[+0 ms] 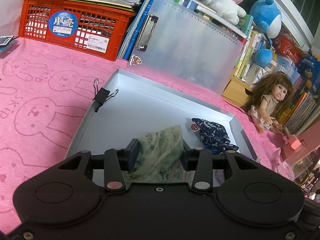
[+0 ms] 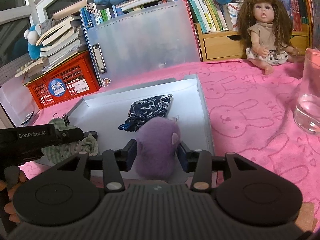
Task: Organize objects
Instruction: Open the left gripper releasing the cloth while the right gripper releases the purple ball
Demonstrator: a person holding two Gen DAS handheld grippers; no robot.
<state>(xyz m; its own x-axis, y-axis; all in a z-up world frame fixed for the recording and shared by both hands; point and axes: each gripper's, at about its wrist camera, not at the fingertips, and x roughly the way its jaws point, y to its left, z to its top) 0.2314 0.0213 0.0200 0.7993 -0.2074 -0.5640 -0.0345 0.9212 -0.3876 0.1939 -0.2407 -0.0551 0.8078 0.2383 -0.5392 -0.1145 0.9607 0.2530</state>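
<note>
Right gripper (image 2: 158,153) pinches purple plush (image 2: 158,150); left gripper (image 1: 160,152) pinches green cloth (image 1: 160,150) over tray (image 1: 140,104).

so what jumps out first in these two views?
Both tongs are loaded over the shallow grey tray on the pink bunny cloth: the right tongs grip a fluffy purple toy, the left tongs a pale green cloth. A dark blue patterned pouch already lies in the tray, and a long-haired doll sits at the back right against the bookshelf.
</note>
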